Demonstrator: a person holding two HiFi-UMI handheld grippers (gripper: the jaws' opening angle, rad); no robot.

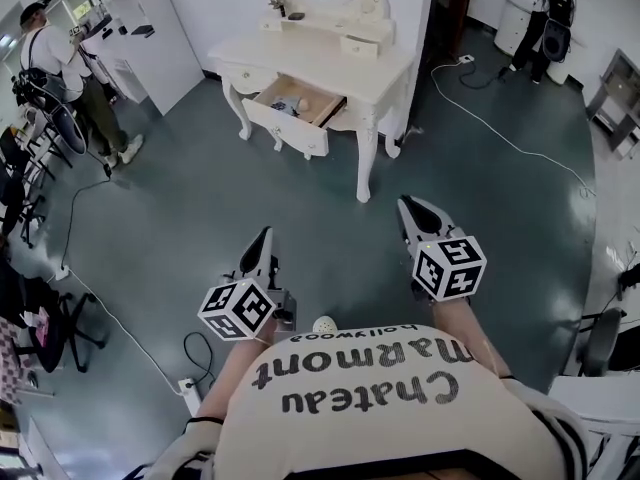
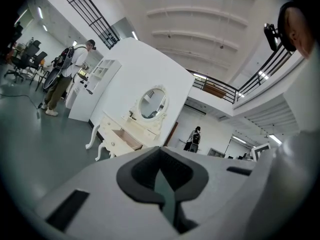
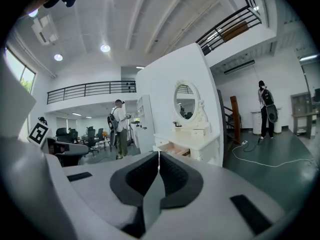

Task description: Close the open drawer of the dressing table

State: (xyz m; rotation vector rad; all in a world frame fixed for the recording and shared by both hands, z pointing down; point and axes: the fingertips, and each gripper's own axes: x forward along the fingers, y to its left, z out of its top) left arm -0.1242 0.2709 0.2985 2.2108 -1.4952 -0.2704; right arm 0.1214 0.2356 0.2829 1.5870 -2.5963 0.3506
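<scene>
Head view: dressing table (image 1: 322, 60) at upper centre of frame, its drawer (image 1: 288, 128) standing pulled out toward me. My left gripper (image 1: 265, 234) and right gripper (image 1: 408, 204) are low in frame, well apart from the table, both pointing at it. Both pairs of jaws are pressed together with nothing between them.
</scene>
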